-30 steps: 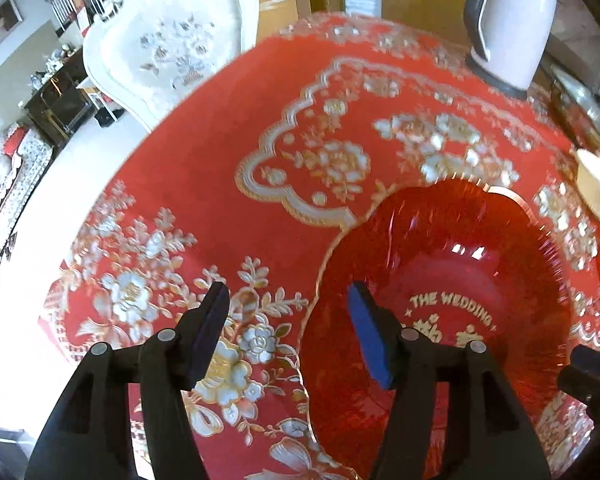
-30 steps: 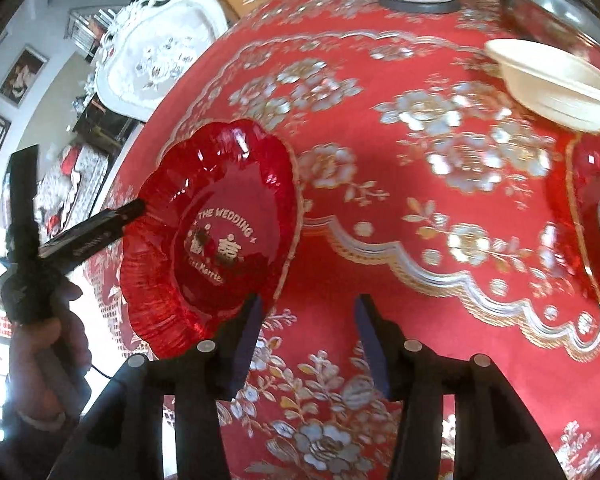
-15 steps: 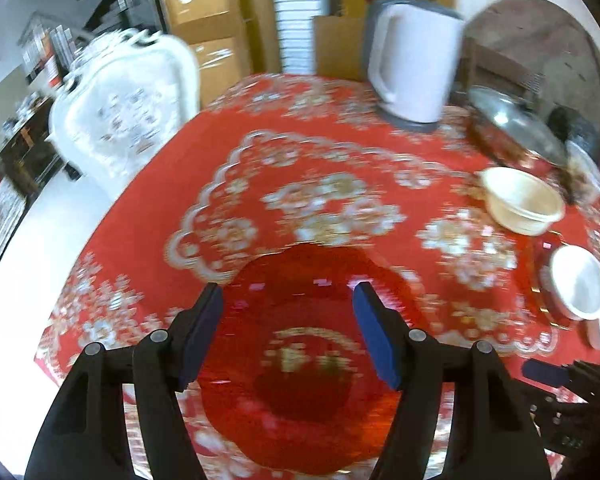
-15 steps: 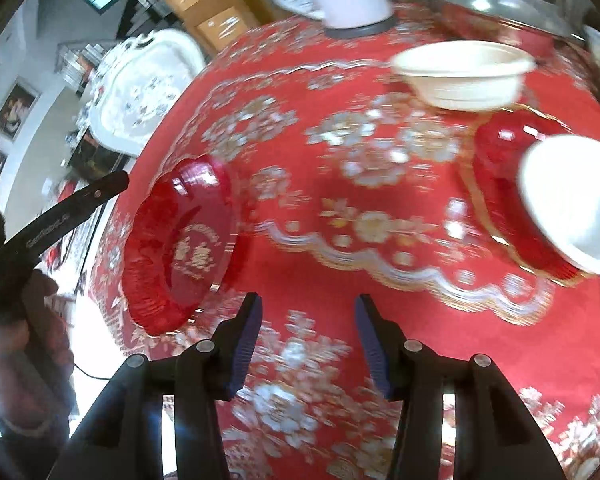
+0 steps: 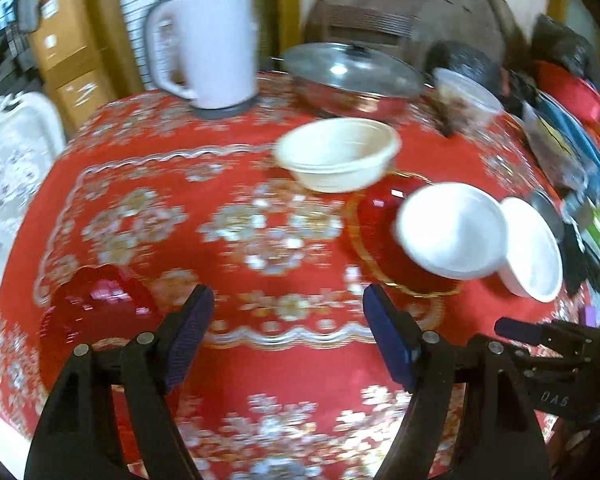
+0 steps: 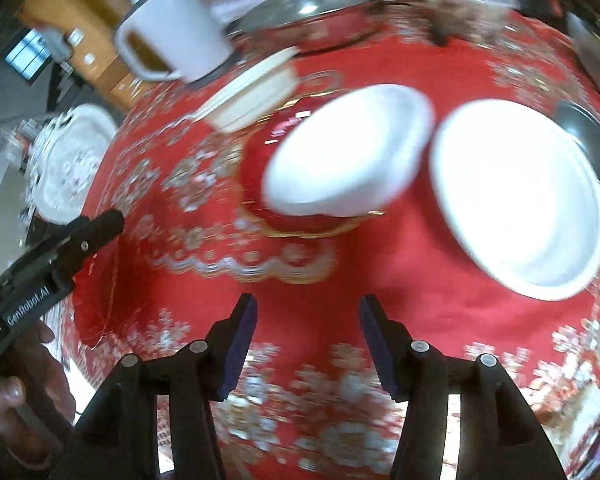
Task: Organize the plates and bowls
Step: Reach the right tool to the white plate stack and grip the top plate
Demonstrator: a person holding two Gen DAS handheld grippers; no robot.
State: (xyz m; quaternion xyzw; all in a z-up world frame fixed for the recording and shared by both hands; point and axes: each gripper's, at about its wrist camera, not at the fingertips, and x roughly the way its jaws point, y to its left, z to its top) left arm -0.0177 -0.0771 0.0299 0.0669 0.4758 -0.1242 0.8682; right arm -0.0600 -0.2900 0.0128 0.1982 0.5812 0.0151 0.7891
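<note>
Both claws, left (image 5: pixel 288 340) and right (image 6: pixel 306 344), wide, empty. Worktop (image 5: pixel 260 364) under red floral cloth; white kettle (image 5: pixel 208 44), lidded pan (image 5: pixel 352 72) at back, cardboard boxes (image 5: pixel 68 56) behind.

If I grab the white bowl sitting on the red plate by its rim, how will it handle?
The white bowl looks thin-walled and light, perhaps foam, so hard squeezing may dent it. It seems tilted on the red plate, overhanging the edge, so a nudge could tip it. Its smooth rim may slip.
</note>
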